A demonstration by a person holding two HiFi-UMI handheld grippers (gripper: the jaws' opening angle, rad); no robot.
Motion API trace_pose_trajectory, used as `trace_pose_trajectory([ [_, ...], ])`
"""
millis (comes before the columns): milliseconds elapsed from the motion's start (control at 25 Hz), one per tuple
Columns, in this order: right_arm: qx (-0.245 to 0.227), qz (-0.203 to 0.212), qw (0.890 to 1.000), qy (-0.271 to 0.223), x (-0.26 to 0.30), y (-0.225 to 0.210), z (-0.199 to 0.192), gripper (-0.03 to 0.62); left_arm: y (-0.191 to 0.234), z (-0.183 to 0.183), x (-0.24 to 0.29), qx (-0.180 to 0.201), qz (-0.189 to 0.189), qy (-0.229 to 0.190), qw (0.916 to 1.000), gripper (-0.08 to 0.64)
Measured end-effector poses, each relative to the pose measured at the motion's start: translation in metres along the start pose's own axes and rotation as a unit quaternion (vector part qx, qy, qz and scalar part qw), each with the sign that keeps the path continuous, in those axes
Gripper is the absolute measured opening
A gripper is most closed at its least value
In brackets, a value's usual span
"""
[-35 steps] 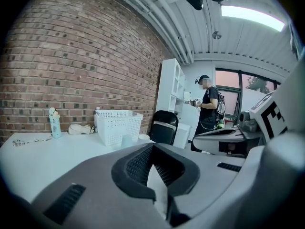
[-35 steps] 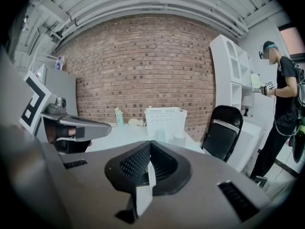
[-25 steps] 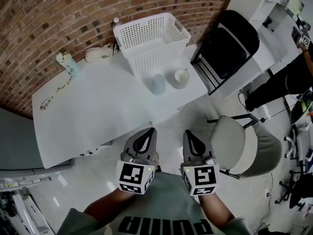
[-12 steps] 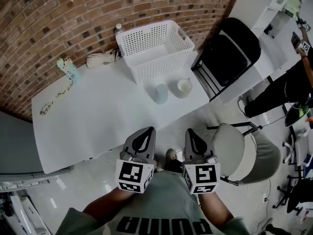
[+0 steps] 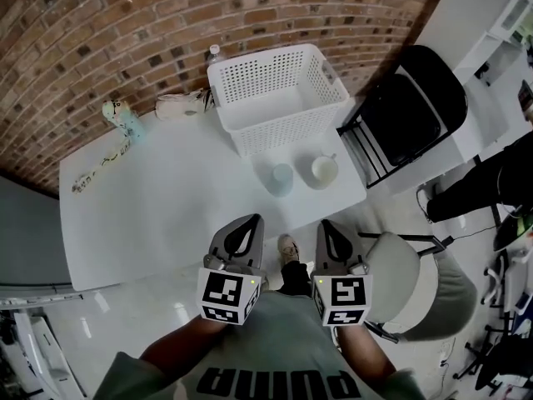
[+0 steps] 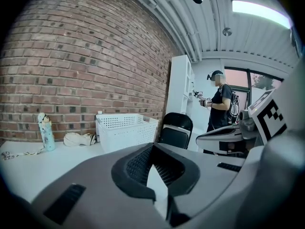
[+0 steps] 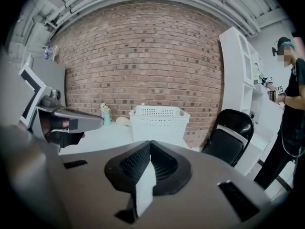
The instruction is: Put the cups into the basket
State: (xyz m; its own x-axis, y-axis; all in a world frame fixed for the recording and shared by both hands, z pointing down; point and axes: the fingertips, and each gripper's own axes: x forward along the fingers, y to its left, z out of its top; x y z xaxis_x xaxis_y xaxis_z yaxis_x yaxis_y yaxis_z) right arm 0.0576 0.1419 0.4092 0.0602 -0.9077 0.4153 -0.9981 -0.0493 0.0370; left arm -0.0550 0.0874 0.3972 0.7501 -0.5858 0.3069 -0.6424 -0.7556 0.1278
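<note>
On the white table (image 5: pixel 150 198) a pale blue cup (image 5: pixel 281 178) and a white cup (image 5: pixel 324 171) stand side by side, just in front of the white perforated basket (image 5: pixel 279 94). The basket is empty. My left gripper (image 5: pixel 241 227) and right gripper (image 5: pixel 331 232) are held side by side at the table's near edge, short of the cups. Both are shut with nothing between their jaws. The left gripper view shows its jaws (image 6: pixel 151 147) meeting, with the basket (image 6: pixel 126 130) beyond. In the right gripper view the jaws (image 7: pixel 150 144) also meet below the basket (image 7: pixel 158 123). Neither gripper view shows the cups.
A black folding chair (image 5: pixel 408 111) stands right of the table, and a grey chair (image 5: pixel 416 282) is near my right side. A patterned bottle (image 5: pixel 123 119), a cloth bundle (image 5: pixel 183 104) and a water bottle (image 5: pixel 215 54) stand along the brick wall. A person (image 6: pixel 219 104) stands far right.
Both grippers have moved forward toward the table's near edge. The table, the cups and the basket now sit lower and nearer in the head view.
</note>
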Motion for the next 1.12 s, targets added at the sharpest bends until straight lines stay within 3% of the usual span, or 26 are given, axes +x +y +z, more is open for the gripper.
trace_pose_trajectory([
  [400, -0.019, 0.042, 0.998, 0.037, 0.063, -0.042, -0.004, 0.019, 0.017, 0.003, 0.059, -0.008, 0.045, 0.017, 0.9988, -0.002],
  [800, -0.039, 0.072, 0.994, 0.075, 0.119, -0.076, -0.02, 0.241, 0.036, -0.014, 0.101, -0.019, 0.105, 0.051, 0.993, -0.002],
  [1120, -0.063, 0.098, 0.988, 0.105, 0.159, -0.094, -0.048, 0.337, 0.05, -0.039, 0.123, -0.039, 0.155, 0.079, 0.9839, -0.002],
])
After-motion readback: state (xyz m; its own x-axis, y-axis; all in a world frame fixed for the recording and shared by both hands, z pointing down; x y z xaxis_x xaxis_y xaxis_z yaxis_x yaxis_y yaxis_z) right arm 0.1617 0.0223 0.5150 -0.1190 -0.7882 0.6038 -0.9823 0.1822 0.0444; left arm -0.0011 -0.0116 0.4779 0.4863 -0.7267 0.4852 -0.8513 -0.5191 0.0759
